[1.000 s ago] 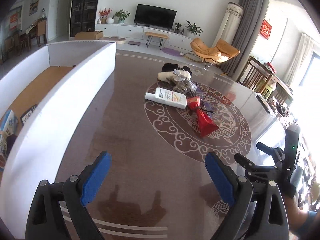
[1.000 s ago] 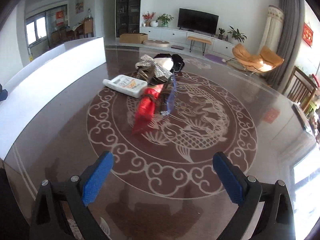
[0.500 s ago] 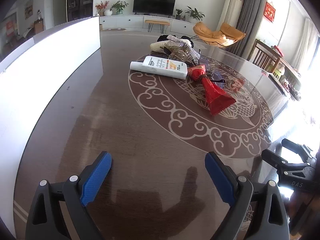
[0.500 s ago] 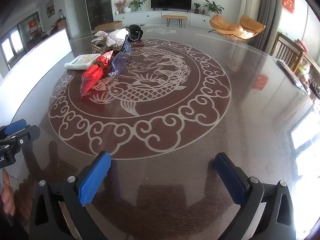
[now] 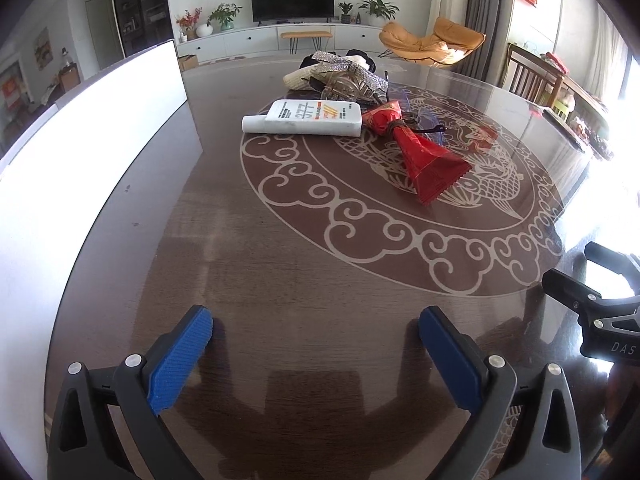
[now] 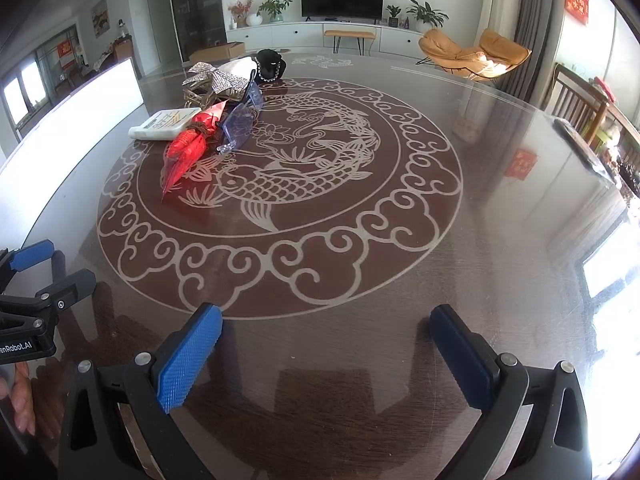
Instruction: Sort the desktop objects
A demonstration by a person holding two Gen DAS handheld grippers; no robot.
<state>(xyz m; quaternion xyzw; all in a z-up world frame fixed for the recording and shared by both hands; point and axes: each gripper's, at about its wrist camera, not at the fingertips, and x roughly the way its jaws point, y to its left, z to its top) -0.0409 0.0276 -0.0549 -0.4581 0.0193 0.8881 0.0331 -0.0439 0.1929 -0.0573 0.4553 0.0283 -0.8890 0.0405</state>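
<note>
The white box (image 5: 92, 152) on the left hides its inside. Far off, perhaps a sparkly bow (image 5: 348, 68) tops the pile. Both the left gripper (image 5: 316, 344) and right gripper (image 6: 326, 340) are spread wide, holding nothing.

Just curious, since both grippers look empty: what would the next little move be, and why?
Probably the left gripper moving forward toward the white bottle. Both it and the right gripper are open, holding nothing, and far from the pile. The bottle lies at the pile's near left edge, beside the white box.
</note>
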